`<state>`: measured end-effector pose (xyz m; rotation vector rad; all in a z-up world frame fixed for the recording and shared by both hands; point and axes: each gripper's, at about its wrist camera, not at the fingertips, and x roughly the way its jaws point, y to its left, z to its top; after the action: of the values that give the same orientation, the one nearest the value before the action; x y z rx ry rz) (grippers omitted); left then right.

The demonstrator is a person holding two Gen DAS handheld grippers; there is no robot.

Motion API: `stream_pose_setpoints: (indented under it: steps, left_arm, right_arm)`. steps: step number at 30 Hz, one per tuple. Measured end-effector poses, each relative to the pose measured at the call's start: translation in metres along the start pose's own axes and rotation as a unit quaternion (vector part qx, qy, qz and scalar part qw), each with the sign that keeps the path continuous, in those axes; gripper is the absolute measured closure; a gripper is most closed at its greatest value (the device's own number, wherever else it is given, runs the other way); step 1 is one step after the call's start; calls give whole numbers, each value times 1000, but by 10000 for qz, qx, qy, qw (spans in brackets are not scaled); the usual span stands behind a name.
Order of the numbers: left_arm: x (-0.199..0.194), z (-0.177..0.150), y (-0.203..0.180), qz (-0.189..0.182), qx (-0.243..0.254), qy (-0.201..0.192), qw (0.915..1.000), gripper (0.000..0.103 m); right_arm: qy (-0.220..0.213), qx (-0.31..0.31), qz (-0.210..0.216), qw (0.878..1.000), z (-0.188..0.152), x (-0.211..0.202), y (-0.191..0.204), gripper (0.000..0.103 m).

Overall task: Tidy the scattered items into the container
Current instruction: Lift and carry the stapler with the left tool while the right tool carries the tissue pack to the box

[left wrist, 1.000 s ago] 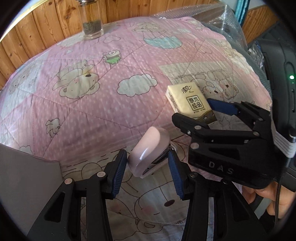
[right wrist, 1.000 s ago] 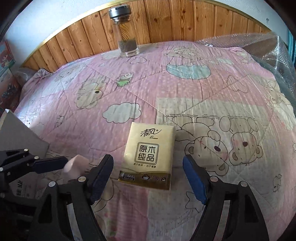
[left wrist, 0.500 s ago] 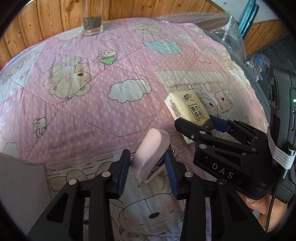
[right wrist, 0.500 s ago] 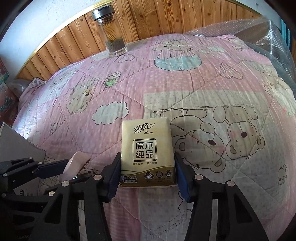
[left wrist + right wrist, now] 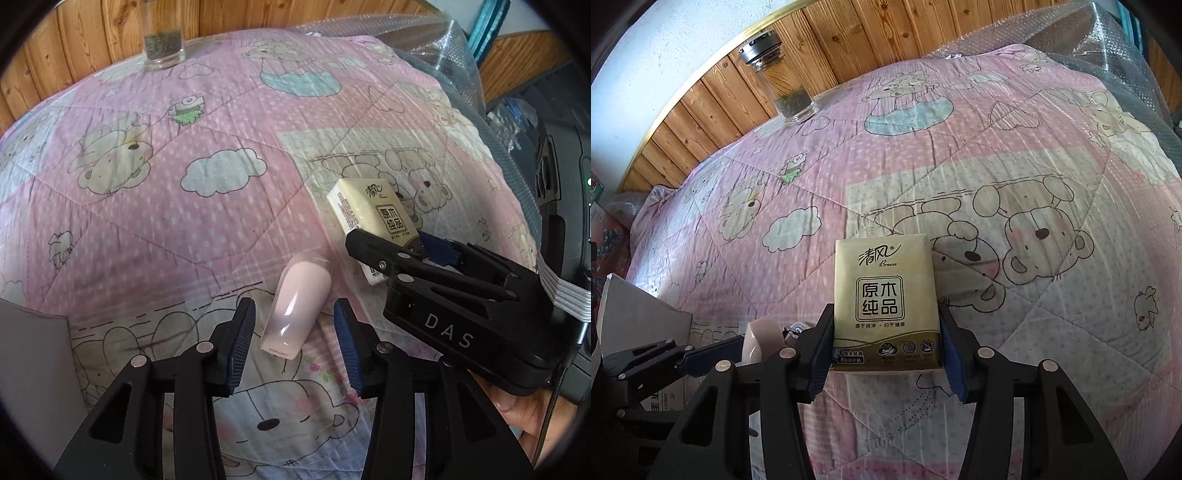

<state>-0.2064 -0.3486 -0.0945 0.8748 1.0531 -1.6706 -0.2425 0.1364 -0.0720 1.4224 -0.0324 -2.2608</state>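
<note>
Now we hold only one item.
Our right gripper (image 5: pixel 884 345) clamps the gold tissue packet (image 5: pixel 884 295); our left gripper (image 5: pixel 293 347) gapes around the pink glossy stapler (image 5: pixel 297 304), lying on the quilt (image 5: pixel 221 206), which could slide away.

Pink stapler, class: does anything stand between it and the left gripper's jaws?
Nothing visible does. The pink stapler lies on the quilt between the open jaws of the left gripper, with only bare quilt in the gaps. The right gripper, shut on the tissue pack, is off to the right, clear of it.
</note>
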Motion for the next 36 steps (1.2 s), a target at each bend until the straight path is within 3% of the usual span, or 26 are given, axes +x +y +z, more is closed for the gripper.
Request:
stream_pose_setpoints:
  steps: [2,3,4,12,20,36]
  left_arm:
    - [6,1,-1,61,0,66,10000,60]
    - [10,2,1,43,-32,116,9999,76]
    - [12,2,2,43,-94,120,9999,77]
    - [-4,-3,14,-104,-706,116,9974,78]
    - [-59,-35,5,-74,-899,-286,9955,78]
    - [-155,-135,-9,-348,-1012,-1121,9879,78]
  right_arm:
    - [-22,-50,-37,10000,0,2,1,50]
    - [-28,-90,-57,9999,0,3,1,50]
    - [-34,-112,-56,9999,0,3,2,50]
    - [-152,11,134,9998,-5,-8,-1,51]
    - [-285,-40,272,9992,-20,-40,6,51]
    - [-68,-502,543,9972,-122,-101,53,51]
